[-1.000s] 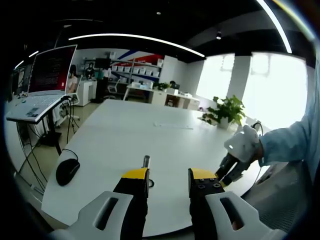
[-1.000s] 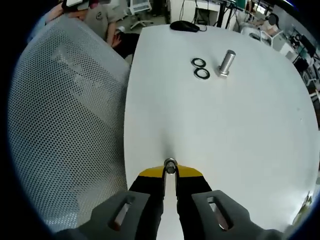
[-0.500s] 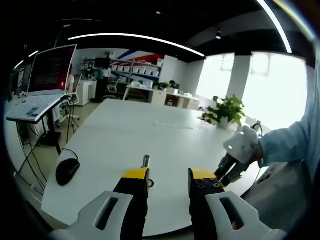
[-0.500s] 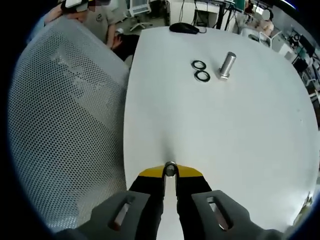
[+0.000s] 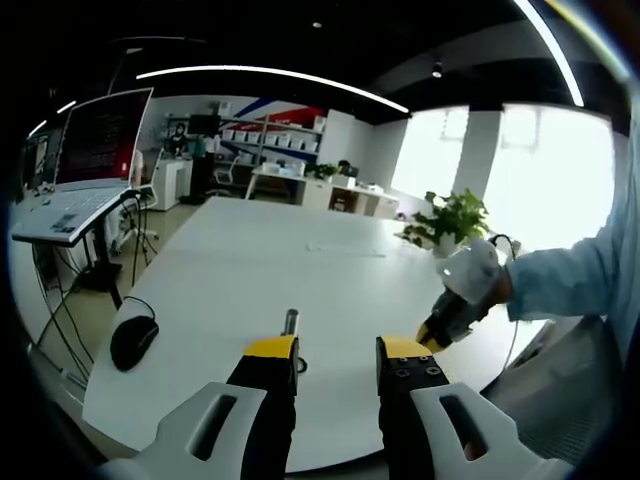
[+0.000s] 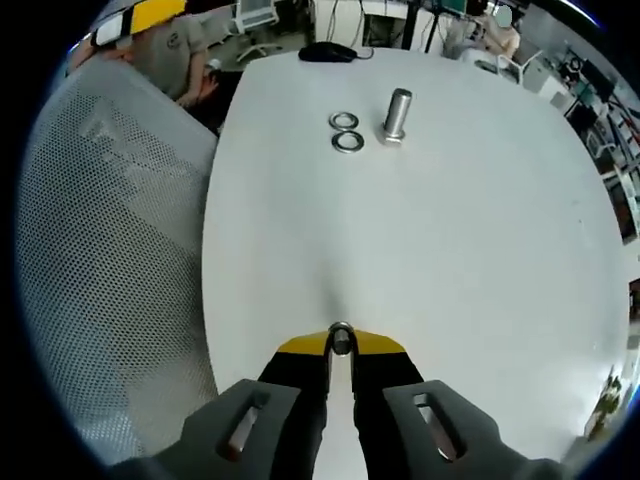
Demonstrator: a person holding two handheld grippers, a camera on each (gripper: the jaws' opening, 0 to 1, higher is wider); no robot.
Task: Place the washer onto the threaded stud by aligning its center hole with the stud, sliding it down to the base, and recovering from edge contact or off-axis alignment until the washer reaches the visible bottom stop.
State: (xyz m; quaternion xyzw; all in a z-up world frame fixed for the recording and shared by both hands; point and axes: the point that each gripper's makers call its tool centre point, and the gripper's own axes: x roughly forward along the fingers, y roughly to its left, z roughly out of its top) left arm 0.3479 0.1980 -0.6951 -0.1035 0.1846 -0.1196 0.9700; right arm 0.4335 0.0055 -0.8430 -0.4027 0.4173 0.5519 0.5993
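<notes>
The white table [image 6: 420, 230] took up most of the room, with a mesh chair [image 6: 100, 280] against its edge and a laptop [image 5: 75, 200] on a stand off to one side; nothing on its red screen could be read. A mouse [image 5: 133, 342] lay near the table's corner. The stud [image 6: 396, 114] stood upright, two loose washers [image 6: 346, 131] just beside it. The left gripper [image 5: 338, 352] hung with jaws apart, holding nothing. The right gripper [image 6: 341, 340] was pinched on a washer [image 6: 341, 338], well apart from the stud.
</notes>
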